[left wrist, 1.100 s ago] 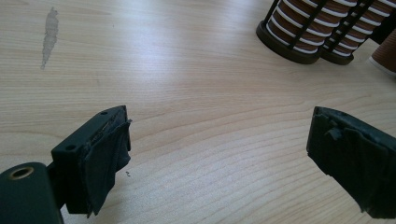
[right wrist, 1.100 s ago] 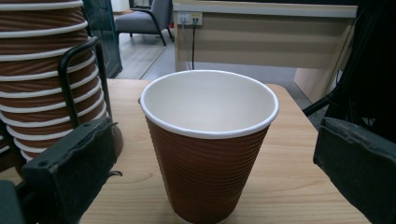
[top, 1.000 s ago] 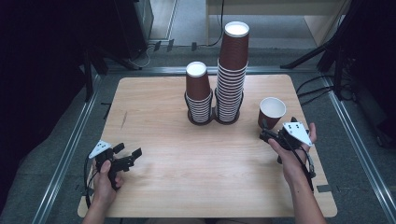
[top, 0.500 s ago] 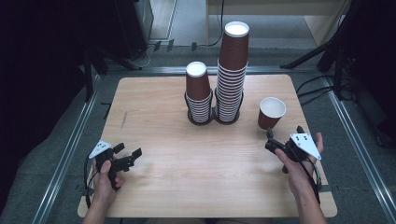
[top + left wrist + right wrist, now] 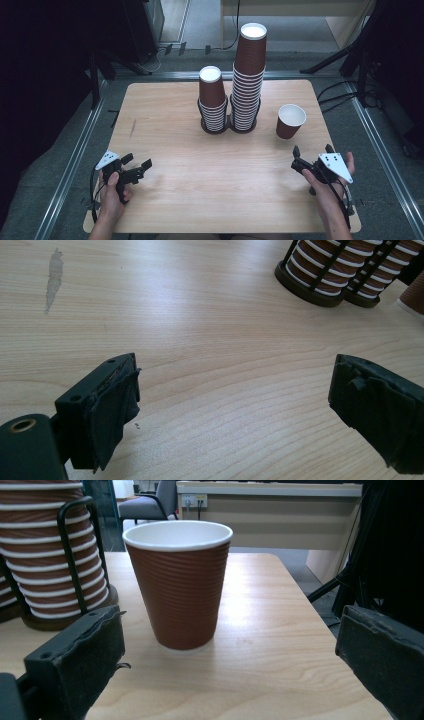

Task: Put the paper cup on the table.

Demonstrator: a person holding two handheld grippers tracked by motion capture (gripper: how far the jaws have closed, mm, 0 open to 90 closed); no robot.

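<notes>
Cup (image 5: 290, 120), a single brown paper one with a white inside, stands upright on the worktop (image 5: 210, 190) just ahead of the right claw (image 5: 298, 161), whose jaws stand apart around nothing. Two stacks of like cups sit in black holders beyond: the short stack (image 5: 212, 100) and the tall stack (image 5: 247, 80), touching side by side. The left claw (image 5: 141, 167) rests well apart from them, jaws spread, nothing between.

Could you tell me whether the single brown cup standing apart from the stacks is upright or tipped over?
Upright. The single cup stands on its base on the table, its white rim level and facing up.
</notes>
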